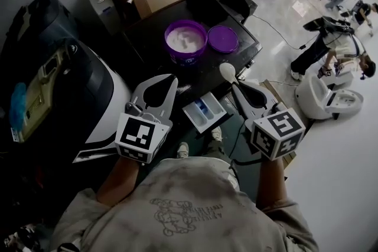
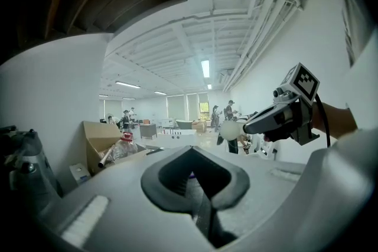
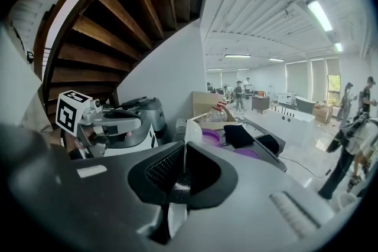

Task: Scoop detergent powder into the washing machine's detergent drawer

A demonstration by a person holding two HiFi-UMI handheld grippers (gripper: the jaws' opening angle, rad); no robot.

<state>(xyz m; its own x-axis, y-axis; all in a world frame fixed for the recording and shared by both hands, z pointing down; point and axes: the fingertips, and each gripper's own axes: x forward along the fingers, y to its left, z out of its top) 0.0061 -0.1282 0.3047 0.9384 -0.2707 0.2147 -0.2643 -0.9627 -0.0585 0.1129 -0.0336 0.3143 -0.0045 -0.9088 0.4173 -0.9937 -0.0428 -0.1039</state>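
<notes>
Both jaws of the right gripper (image 3: pixel 183 157) clamp the scoop (image 3: pixel 191 128) by its handle.

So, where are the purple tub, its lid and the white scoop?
purple tub (image 1: pixel 186 56), head view, on its front wall.
purple lid (image 1: pixel 223 39), head view, on its middle.
white scoop (image 1: pixel 227 72), head view, on its round bowl.
</notes>
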